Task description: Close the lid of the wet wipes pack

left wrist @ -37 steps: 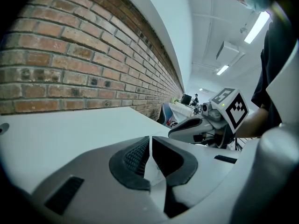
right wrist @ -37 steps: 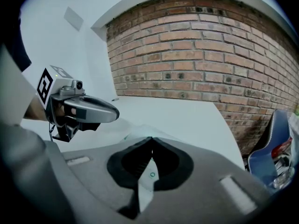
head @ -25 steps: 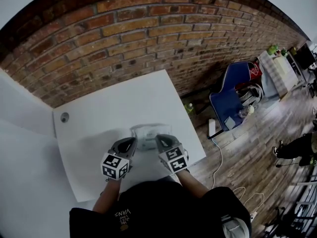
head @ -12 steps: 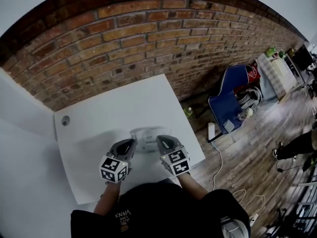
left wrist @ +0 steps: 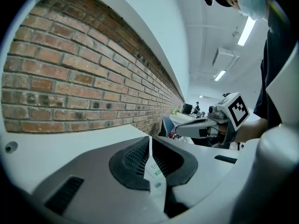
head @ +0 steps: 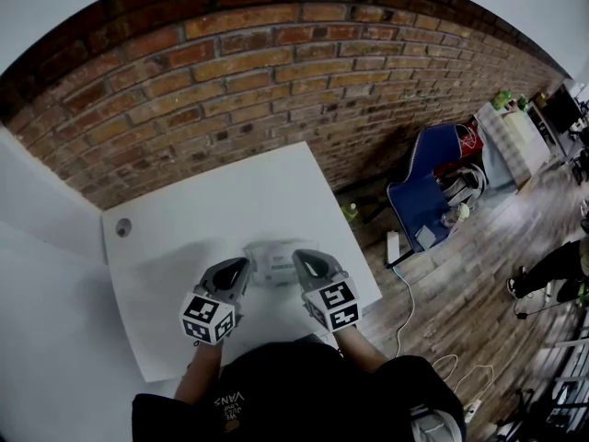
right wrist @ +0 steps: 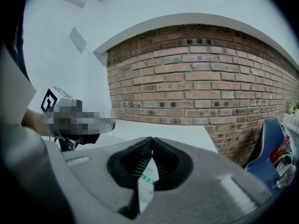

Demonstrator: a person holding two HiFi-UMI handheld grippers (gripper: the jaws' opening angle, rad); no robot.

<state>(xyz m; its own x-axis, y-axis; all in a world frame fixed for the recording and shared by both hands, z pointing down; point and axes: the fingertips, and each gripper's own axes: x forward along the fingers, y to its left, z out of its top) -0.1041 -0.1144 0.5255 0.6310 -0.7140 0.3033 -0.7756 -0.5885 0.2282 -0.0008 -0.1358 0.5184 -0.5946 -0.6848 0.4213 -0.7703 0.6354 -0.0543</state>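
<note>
In the head view the white wet wipes pack point(head: 273, 261) hangs between my two grippers just above the white table point(head: 230, 201). My left gripper point(head: 243, 267) is shut on the pack's left end, and my right gripper point(head: 300, 259) is shut on its right end. In the left gripper view a thin white edge with green print point(left wrist: 153, 167) is pinched between the black pads point(left wrist: 133, 155). The right gripper view shows the same kind of edge point(right wrist: 146, 181) clamped in its pads point(right wrist: 135, 160). The lid is too small to make out.
A brick wall point(head: 276, 72) runs along the table's far edge. A round grommet point(head: 122, 227) sits at the table's far left corner. Right of the table stands a blue chair point(head: 431, 178) on a wooden floor with cables point(head: 405, 293).
Both grippers have risen a little, carrying the pack up between them. Their grips look unchanged.
</note>
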